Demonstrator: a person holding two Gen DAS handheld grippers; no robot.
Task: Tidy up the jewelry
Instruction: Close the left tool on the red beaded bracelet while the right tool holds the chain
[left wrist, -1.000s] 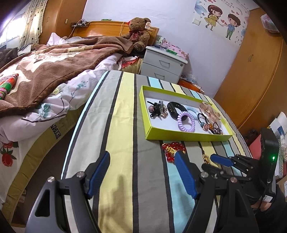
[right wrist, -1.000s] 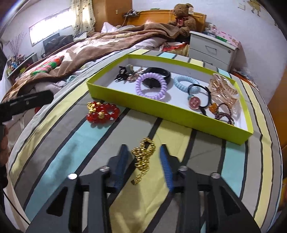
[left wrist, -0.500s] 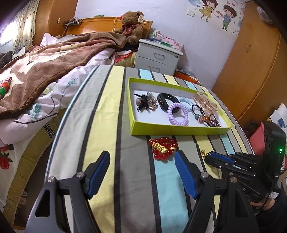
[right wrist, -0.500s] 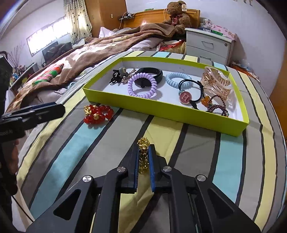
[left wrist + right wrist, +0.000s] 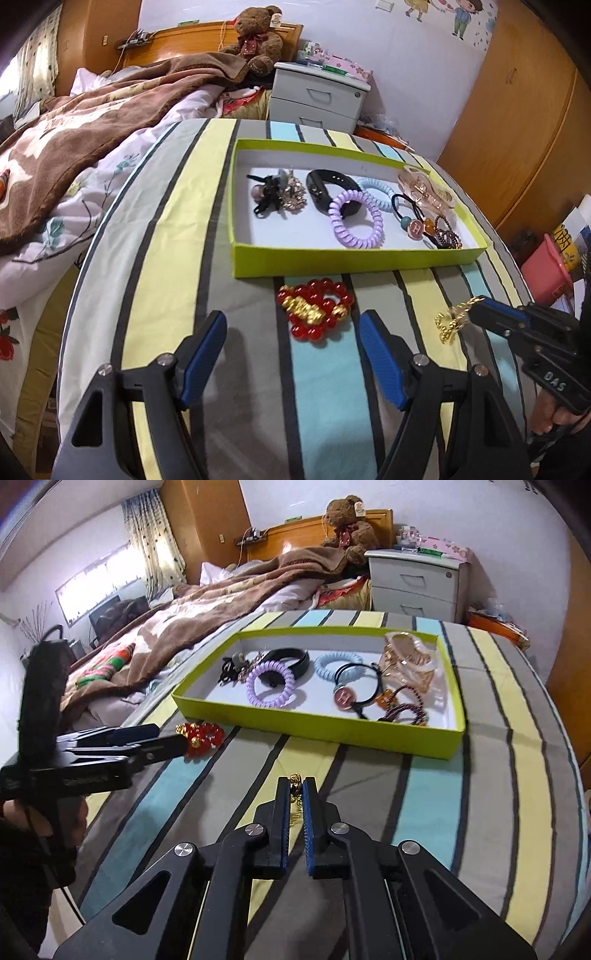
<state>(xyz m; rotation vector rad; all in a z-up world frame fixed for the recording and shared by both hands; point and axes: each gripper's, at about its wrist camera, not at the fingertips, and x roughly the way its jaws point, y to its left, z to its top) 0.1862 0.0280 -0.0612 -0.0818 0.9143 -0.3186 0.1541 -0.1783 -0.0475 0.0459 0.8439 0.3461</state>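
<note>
A lime-green tray (image 5: pixel 332 261) (image 5: pixel 317 726) on the striped table holds hair ties, a black band and a clear claw clip. A red bead bracelet with gold charms (image 5: pixel 316 308) (image 5: pixel 201 735) lies in front of the tray. My left gripper (image 5: pixel 291 345) is open, its fingers on either side of the bracelet and short of it. My right gripper (image 5: pixel 295 794) is shut on a gold chain (image 5: pixel 294 782) and holds it lifted off the cloth; it hangs from the right gripper's tip in the left wrist view (image 5: pixel 452 321).
A bed with a brown blanket (image 5: pixel 92 122) lies left of the table. A white nightstand (image 5: pixel 317 96) and a teddy bear (image 5: pixel 256 38) stand behind. A pink bin (image 5: pixel 546 273) sits at the right. The table edge curves away on both sides.
My right gripper closed on the gold chain and raised it off the table. My left gripper moved toward the red bracelet, which now lies between its open fingers.
</note>
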